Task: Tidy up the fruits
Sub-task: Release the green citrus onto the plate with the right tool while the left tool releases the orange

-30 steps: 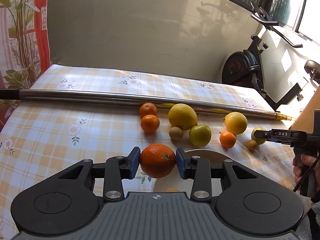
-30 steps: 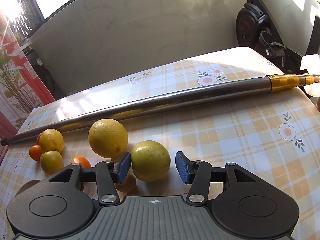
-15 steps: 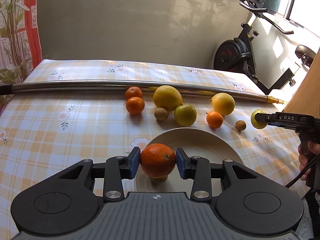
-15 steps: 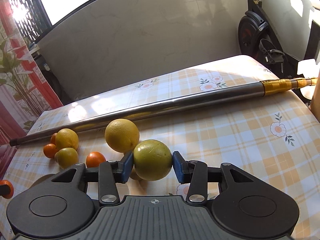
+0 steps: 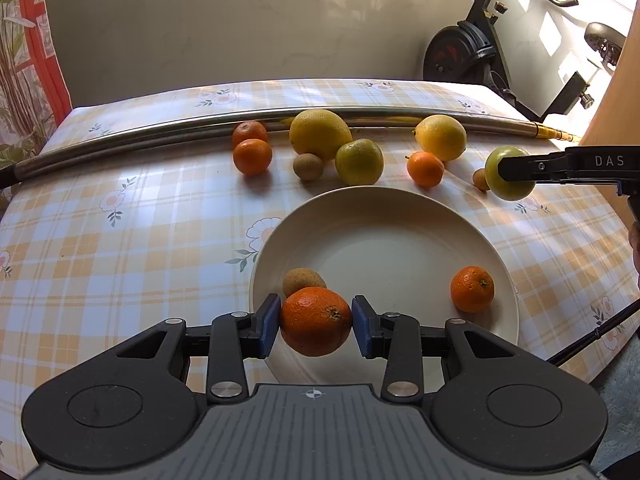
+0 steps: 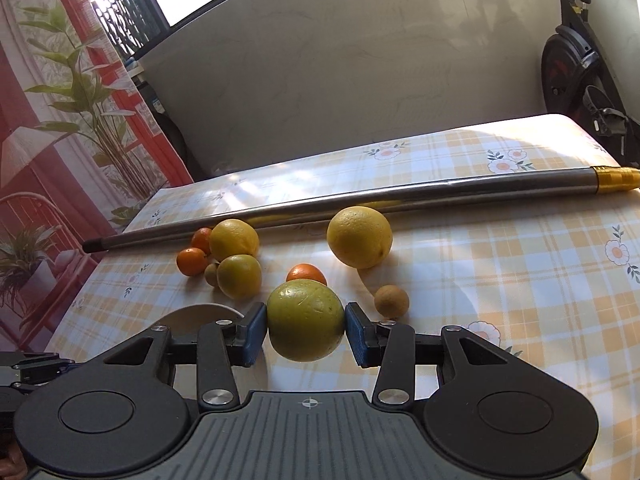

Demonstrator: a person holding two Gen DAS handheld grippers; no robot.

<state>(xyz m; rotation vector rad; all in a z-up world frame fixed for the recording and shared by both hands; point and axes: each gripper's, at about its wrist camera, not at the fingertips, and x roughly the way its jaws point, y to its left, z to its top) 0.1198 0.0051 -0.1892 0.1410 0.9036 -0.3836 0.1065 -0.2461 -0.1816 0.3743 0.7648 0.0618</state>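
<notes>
The left gripper [image 5: 315, 321] pinches an orange [image 5: 315, 320] over the near edge of the plate [image 5: 400, 208], where a small brown fruit [image 5: 303, 281] and a mandarin [image 5: 472, 289] already sit. The right gripper [image 6: 306, 329] clamps a green fruit [image 6: 306, 328] above the table [image 6: 500, 272]. About eight fruits by the metal pole [image 5: 140, 140] are left, so it looks early.
</notes>
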